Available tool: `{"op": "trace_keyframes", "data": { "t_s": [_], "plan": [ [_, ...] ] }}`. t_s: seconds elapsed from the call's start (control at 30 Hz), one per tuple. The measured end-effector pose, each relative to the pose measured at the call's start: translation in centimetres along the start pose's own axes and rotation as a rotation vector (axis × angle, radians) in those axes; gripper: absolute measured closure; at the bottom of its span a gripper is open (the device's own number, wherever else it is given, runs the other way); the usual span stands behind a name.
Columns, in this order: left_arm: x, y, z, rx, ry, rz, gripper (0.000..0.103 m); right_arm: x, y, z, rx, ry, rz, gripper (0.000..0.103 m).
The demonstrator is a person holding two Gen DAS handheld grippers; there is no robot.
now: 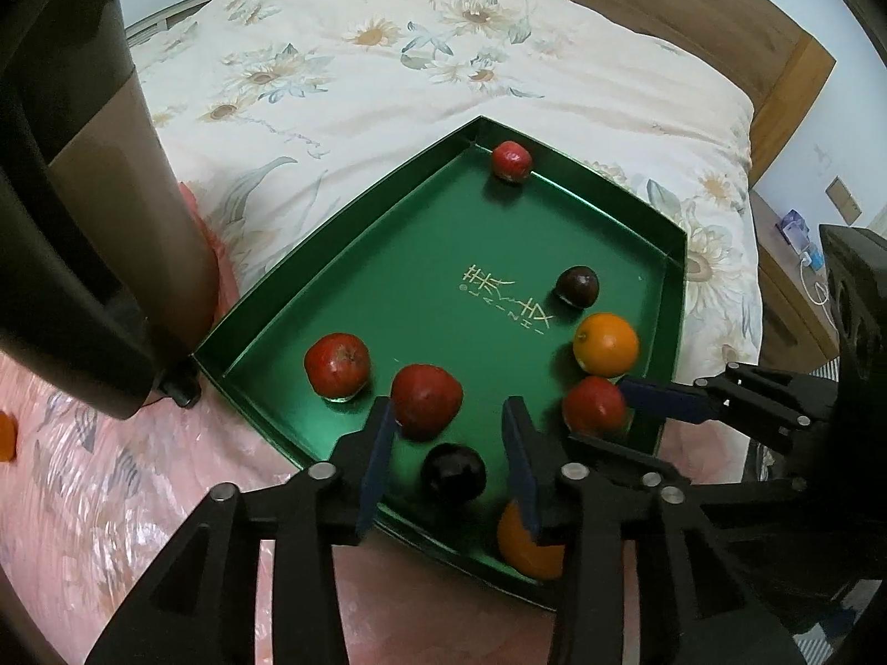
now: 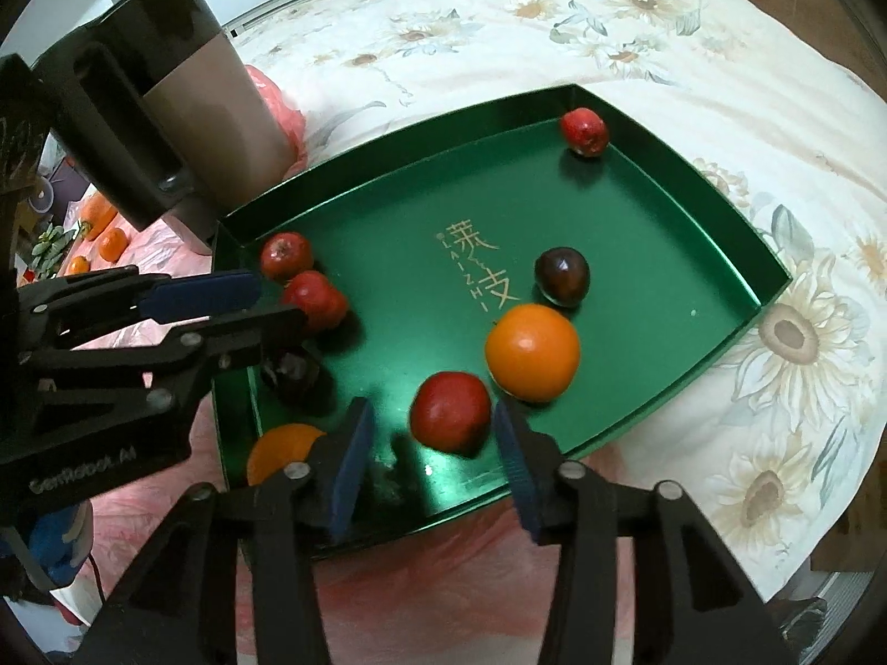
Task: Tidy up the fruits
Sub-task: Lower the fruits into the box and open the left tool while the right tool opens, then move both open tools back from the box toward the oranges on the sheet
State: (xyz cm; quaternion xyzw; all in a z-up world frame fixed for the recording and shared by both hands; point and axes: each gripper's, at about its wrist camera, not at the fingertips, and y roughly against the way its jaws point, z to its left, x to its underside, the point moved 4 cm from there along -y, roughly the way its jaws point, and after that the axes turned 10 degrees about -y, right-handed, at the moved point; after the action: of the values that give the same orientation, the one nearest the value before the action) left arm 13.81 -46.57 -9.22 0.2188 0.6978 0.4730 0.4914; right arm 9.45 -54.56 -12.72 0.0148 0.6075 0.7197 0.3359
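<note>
Bedroom, bed with a floral quilt [image 1: 443,55] and a wooden headboard [image 1: 720,11]; a pink plastic sheet [image 1: 83,487] covers the near side.

Green tray [image 1: 343,233] sits flat on the bed, gold lettering on its floor. All the fruit near the grippers is inside it:
- small red fruit [image 1: 511,160] alone in the far corner, touching the wall
- dark plum [image 1: 578,286] right of the lettering, orange [image 1: 605,344] just in front of it
- red fruit [image 2: 450,413] just below that orange, near the front wall
- two red fruits side by side at the left: one [image 1: 337,364] by the left wall, the other [image 1: 426,400] next to it
- second dark plum [image 1: 453,472] just below those
- second orange [image 1: 526,546] in the near corner, partly hidden by a finger

Left gripper [image 1: 452,454]: jaws parted, angled down into the tray. The plum lies in the gap, with space either side, pads not pressing it. One fingertip is right against the red fruit beside it; real contact unclear.

Right gripper [image 2: 432,449]: jaws wide apart, also angled down, straddling the lone red fruit by the front wall. Clear gap to the left pad; right pad close but not squeezing.

Tall dark canister [image 2: 194,111] stands at the tray's left corner. More oranges [image 2: 105,233] lie well off to the left, outside the tray.
</note>
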Motion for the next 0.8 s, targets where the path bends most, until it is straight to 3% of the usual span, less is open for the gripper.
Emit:
{"op": "trace_keyframes", "data": {
  "t_s": [0.5,0.6,0.8],
  "plan": [
    [1.3,4.9,0.3,-0.019,0.020,-0.054,0.053,0.2,2.4,1.0,0.005,-0.008,-0.028,0.023],
    [1.9,5.8,1.0,-0.033,0.035,-0.057,0.051,0.3,2.7,1.4,0.005,-0.020,-0.035,0.012],
    [3.5,7.6,3.3,-0.075,0.084,-0.065,0.049,0.7,3.4,3.1,-0.010,-0.010,-0.040,0.003]
  ]
}}
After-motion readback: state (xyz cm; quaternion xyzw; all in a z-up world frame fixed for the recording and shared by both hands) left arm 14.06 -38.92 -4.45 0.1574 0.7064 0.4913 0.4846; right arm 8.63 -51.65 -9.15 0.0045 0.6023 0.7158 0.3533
